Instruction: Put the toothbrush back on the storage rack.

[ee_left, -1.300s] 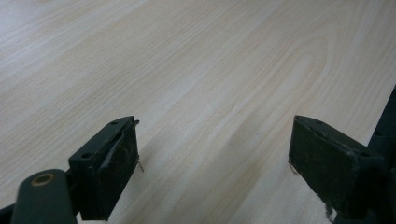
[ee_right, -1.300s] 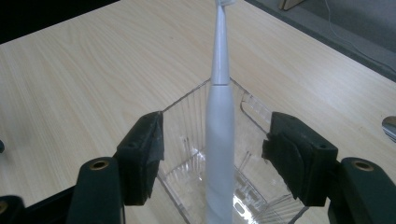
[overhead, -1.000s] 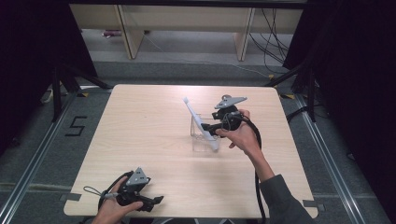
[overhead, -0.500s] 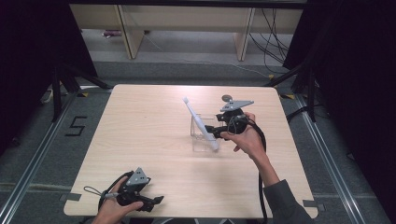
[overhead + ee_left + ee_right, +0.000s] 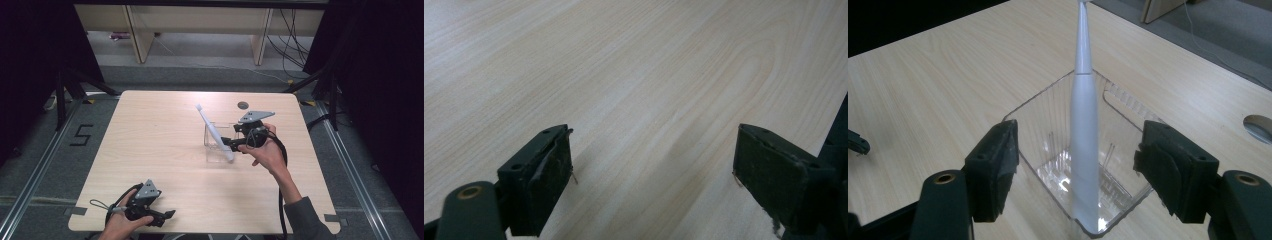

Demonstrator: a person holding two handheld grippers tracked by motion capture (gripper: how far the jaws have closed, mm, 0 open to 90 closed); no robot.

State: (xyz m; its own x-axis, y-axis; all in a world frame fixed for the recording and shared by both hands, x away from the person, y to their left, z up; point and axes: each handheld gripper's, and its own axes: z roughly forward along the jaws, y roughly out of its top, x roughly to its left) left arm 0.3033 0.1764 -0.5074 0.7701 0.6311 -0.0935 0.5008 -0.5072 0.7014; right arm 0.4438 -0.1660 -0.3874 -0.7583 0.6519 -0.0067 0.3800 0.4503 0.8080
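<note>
- Since a second ago the right gripper [image 5: 231, 145] has drawn back slightly toward the lower right of the high view, away from the toothbrush [image 5: 214, 132]; the left gripper [image 5: 167, 215] has stayed put.
- The toothbrush is a slim, smooth white stick that leans in the clear box [image 5: 212, 131], foot in the near corner, head tilted past the far rim toward the upper left.
- The box is see-through plastic, square-mouthed with ribbed walls, just right of the middle of the frame on the table [image 5: 150, 135].
- In the right gripper view the right gripper [image 5: 1075, 165] has its jaws spread wide, one either side of the box, gripping nothing; the toothbrush [image 5: 1083, 130] rises between them.
- In the left gripper view the left gripper [image 5: 651, 172] is likewise released, jaws wide apart over bare wood.
- It rests at the lower left of the high view, close to the table's near edge.
- The tabletop is pale wood grain, with broad open room left of the box and a small round hole [image 5: 243, 105] near the far edge.
</note>
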